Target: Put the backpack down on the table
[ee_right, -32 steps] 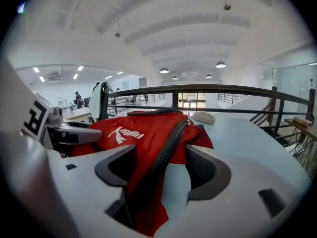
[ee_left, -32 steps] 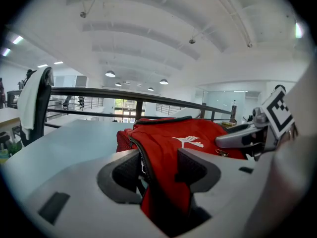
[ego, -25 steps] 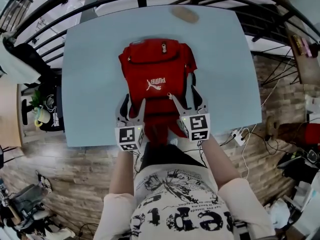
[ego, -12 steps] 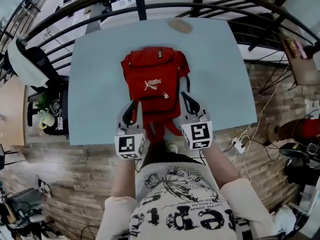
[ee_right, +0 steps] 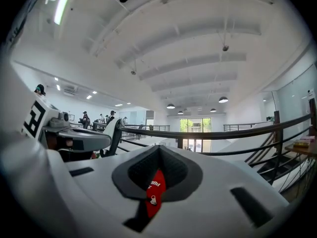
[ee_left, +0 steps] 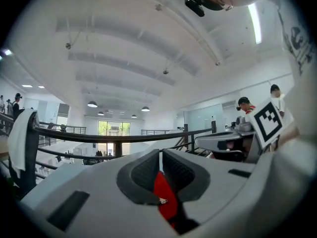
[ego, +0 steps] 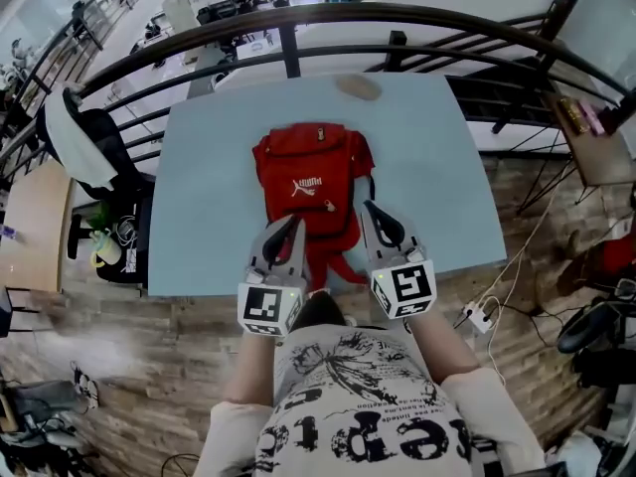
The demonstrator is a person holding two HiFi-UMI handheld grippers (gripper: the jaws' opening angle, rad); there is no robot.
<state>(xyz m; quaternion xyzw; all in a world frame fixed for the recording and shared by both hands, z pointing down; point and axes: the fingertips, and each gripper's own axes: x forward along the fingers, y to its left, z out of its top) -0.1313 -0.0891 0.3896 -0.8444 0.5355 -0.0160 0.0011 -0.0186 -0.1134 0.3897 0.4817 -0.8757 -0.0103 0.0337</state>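
Note:
The red backpack lies flat on the pale blue table, logo side up, its straps trailing over the near edge. Both grippers hover above its near end, apart from it. In the head view my left gripper has its fingers drawn together; its jaws are closing with nothing between them. My right gripper is shut and empty. In the left gripper view the left gripper points level, and a strip of the backpack shows below through the jaw gap. The right gripper view shows the same: right gripper, backpack.
A small brown object lies at the table's far edge. A black railing curves behind the table. A chair with a white cloth stands to the left. A power strip with cables lies on the floor at right.
Both grippers stood open at the backpack's near end; now they are drawn together and lifted clear of it, nearer the person. The backpack stays on the table.

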